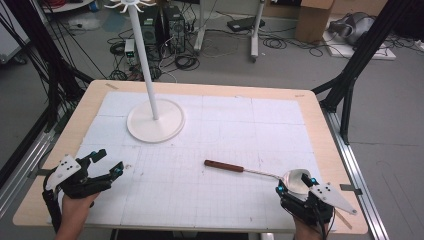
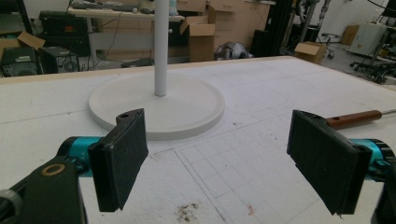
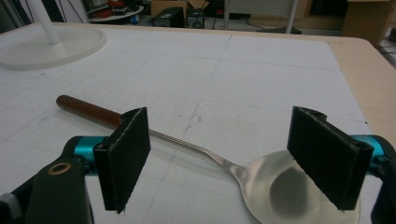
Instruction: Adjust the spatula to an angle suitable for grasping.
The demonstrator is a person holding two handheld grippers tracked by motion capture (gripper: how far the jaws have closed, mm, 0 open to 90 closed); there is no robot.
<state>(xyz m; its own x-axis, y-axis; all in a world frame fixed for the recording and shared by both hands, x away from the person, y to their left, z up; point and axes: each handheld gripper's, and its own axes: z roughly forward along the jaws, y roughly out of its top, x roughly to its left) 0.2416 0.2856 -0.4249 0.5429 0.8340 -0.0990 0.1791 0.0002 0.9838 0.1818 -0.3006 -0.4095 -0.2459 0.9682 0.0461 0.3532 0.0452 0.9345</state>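
On the bench (image 1: pixel 210 220), a wooden-handled spoon (image 1: pixel 250 171) lies at four o'clock, its bowl beneath the right gripper (image 1: pixel 296 186), jaws spread like the left gripper (image 1: pixel 109 161); closing on the bowl could flip it.

- Ladle (image 1: pixel 260 173) (image 3: pixel 196 149): steel bowl, brown wood handle, lying flat on white mat, front-right, handle pointing left.
- White stand (image 1: pixel 155 119) (image 2: pixel 159 100): round base w/ upright pole, back-left.

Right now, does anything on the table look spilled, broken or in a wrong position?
Nothing serious. The ladle lies flat and whole, and the white stand is upright. The one blemish is a small dark smudge on the white mat, near the left gripper.
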